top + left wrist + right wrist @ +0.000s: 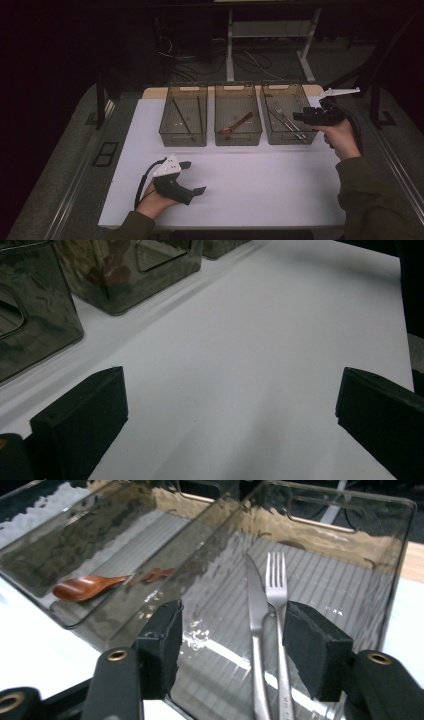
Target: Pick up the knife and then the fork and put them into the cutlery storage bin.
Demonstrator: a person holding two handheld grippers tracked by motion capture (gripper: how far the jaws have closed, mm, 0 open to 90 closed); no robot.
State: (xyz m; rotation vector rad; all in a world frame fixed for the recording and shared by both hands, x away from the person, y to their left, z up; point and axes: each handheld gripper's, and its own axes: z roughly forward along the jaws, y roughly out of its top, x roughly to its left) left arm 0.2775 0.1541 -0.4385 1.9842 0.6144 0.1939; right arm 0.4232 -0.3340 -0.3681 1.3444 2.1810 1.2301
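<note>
The right tool [230, 645] hangs released over the right bin [310, 137], where the fork [277, 587] and knife [255, 605] lie side by side – sorted by kind, it seems – while the left tool [192, 177] rests released on the white bench [260, 185].

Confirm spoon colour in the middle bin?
Reddish-brown, wooden-looking spoon; the right gripper view shows it best.
</note>
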